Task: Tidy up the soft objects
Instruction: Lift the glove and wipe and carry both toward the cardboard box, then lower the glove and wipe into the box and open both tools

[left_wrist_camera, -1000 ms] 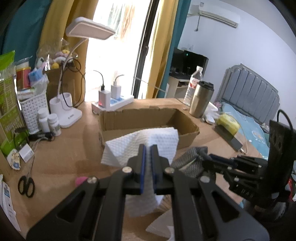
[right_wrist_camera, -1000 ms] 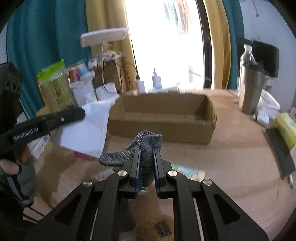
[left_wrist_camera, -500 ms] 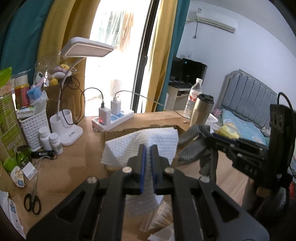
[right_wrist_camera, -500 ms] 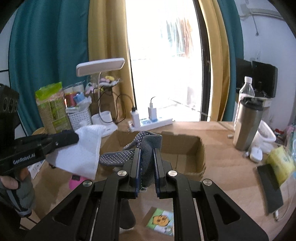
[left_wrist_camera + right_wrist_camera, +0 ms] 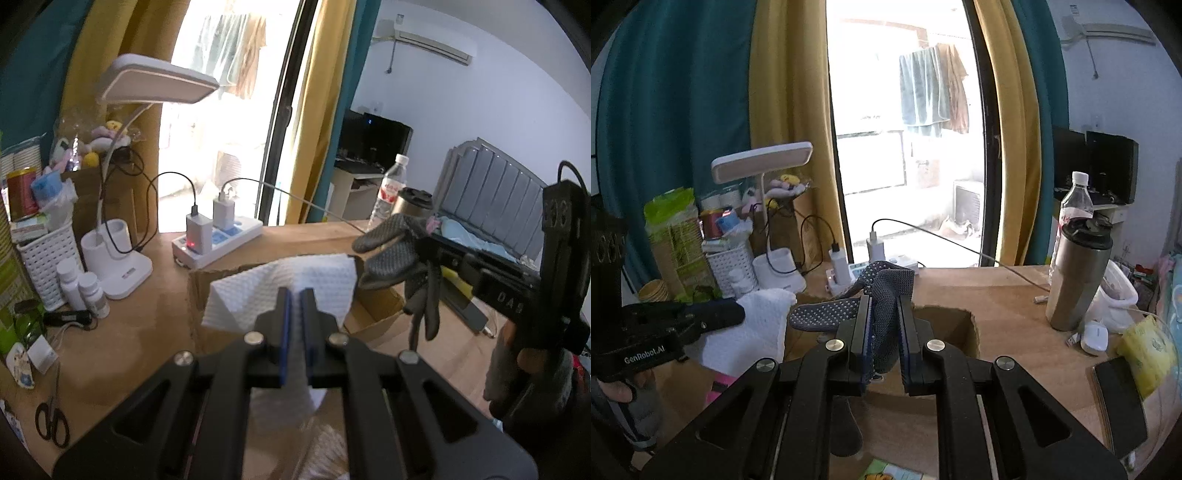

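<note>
My left gripper (image 5: 294, 306) is shut on a white paper towel (image 5: 284, 284) and holds it in the air above the near-left corner of an open cardboard box (image 5: 373, 314). My right gripper (image 5: 884, 314) is shut on a grey dotted glove (image 5: 886, 291) and holds it over the same box (image 5: 955, 325). The glove (image 5: 402, 258) hangs to the right of the towel in the left wrist view. The towel (image 5: 753, 332) and the left gripper (image 5: 733, 316) show at the left of the right wrist view.
On the wooden desk (image 5: 110, 354) stand a white lamp (image 5: 122, 258), pill bottles (image 5: 83, 284), a white basket (image 5: 44, 266), a power strip (image 5: 218, 243), scissors (image 5: 51, 421). A steel tumbler (image 5: 1078, 273), water bottle (image 5: 1075, 199), mouse (image 5: 1093, 334) and yellow pack (image 5: 1148, 350) are at the right.
Both grippers have risen with their loads. The box now lies lower in both views, and the glove has moved up beside the towel, over the box.
</note>
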`<state>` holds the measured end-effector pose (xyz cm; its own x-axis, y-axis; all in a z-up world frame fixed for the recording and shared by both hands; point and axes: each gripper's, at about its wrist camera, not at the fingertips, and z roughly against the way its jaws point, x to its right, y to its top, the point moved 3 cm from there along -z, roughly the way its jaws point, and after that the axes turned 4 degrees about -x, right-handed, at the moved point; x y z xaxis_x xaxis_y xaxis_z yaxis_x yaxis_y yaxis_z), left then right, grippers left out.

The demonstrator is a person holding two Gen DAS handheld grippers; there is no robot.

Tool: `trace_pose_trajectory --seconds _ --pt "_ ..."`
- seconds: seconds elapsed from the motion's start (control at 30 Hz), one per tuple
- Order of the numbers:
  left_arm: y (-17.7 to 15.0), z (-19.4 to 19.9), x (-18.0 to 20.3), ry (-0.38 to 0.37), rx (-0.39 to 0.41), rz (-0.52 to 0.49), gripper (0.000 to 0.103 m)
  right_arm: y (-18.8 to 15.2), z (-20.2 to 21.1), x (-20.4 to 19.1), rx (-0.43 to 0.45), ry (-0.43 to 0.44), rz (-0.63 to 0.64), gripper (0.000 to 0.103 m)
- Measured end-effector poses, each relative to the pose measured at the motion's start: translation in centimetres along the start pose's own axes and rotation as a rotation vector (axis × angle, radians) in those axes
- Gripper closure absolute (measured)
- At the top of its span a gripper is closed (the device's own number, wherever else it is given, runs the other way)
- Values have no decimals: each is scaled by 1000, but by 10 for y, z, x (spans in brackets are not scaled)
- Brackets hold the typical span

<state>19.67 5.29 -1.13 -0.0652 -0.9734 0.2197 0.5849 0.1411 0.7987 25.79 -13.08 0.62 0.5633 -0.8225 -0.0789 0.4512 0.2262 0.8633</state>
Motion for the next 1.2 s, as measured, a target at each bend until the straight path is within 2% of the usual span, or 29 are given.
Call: trace_pose_trajectory --seconds 0.5,0.63,1.2 --pt "21 -50 8 -18 -33 -13 97 15 -31 35 22 -15 -22 89" --pt "23 -65 11 -35 -43 -11 97 10 -50 40 -21 -14 -19 89" --pt "-1 -129 12 -92 -213 47 96 -29 -99 43 -187 -3 -33 89"
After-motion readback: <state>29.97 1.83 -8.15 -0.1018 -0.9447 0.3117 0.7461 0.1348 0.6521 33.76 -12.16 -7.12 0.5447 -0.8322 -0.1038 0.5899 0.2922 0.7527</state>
